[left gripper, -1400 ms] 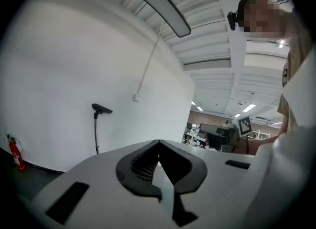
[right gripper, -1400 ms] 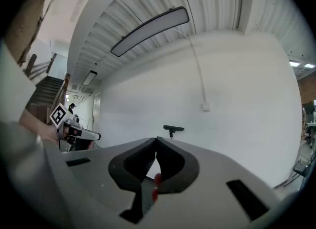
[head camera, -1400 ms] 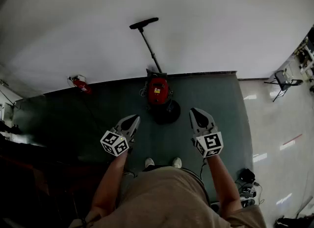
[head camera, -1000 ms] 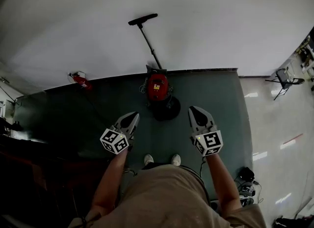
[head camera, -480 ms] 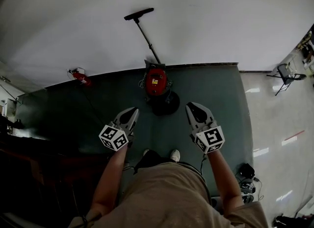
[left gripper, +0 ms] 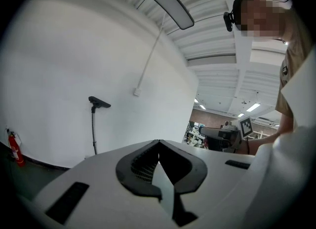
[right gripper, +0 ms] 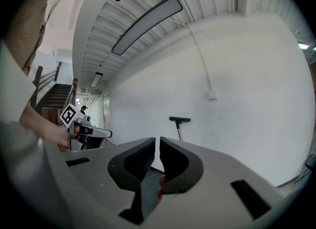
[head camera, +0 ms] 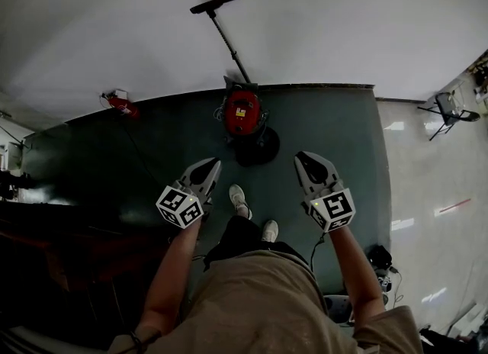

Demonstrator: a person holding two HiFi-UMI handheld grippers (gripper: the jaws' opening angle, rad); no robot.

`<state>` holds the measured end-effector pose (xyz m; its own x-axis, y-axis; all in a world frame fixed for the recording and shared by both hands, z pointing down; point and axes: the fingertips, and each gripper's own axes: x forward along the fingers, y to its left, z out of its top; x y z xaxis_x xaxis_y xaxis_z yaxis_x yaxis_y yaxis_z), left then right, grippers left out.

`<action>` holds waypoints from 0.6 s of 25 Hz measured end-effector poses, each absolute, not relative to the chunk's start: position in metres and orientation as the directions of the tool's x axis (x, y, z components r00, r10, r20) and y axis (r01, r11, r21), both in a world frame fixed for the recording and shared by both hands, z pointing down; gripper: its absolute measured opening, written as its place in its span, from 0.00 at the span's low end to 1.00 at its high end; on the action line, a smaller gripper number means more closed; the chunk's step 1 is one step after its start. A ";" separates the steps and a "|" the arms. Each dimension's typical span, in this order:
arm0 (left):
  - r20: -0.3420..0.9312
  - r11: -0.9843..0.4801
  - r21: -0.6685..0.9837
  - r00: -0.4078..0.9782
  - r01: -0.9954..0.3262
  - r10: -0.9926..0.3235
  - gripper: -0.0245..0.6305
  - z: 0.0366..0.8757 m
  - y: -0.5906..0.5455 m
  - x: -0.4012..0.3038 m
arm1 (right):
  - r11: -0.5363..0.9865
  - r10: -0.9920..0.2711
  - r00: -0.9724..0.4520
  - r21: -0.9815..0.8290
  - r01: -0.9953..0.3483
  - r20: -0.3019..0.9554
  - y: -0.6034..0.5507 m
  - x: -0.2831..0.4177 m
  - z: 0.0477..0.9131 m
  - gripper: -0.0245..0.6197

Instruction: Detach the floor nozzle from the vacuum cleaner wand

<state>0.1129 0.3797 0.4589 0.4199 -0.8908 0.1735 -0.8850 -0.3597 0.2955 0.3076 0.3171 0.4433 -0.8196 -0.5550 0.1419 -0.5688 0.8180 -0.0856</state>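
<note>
At 12 o'clock in the head view: floor nozzle (head camera: 215,3) topping the upright wand (head camera: 231,40), above the red vacuum cleaner (head camera: 242,113). Yellow label on its body too small to read. Left gripper (head camera: 210,164) and right gripper (head camera: 305,159) well apart from it, fingers together, nothing between. Wand's foot hidden behind the gripper bodies in both gripper views.

Am holding left gripper (head camera: 207,165) left of centre in head view, jaws pressing tip to tip, pointing toward frame top and leaning slightly right. Left marker cube (head camera: 180,206) is sitting at end nearest me; bare left forearm (head camera: 169,268) is running down toward lower left. Am holding right gripper (head camera: 306,160) right of centre, level with left one and well apart from it, jaws drawn together. Right marker cube (head camera: 332,209) is facing up; right forearm (head camera: 352,272) is stretching toward lower right.
</note>
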 end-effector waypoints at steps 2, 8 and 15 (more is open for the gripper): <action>0.176 -0.362 0.306 0.426 -0.881 -0.888 0.05 0.465 0.364 0.103 | 0.823 -0.546 -0.823 -0.082 -0.562 0.154 0.303 0.296 0.445 0.07; 0.182 -0.373 0.336 0.448 -0.865 -0.875 0.05 0.476 0.312 0.067 | 0.812 -0.559 -0.809 -0.076 -0.578 0.184 0.252 0.260 0.454 0.07; 0.179 -0.401 0.346 0.480 -0.848 -0.859 0.05 0.474 0.247 0.022 | 0.801 -0.579 -0.799 -0.067 -0.594 0.164 0.193 0.211 0.438 0.07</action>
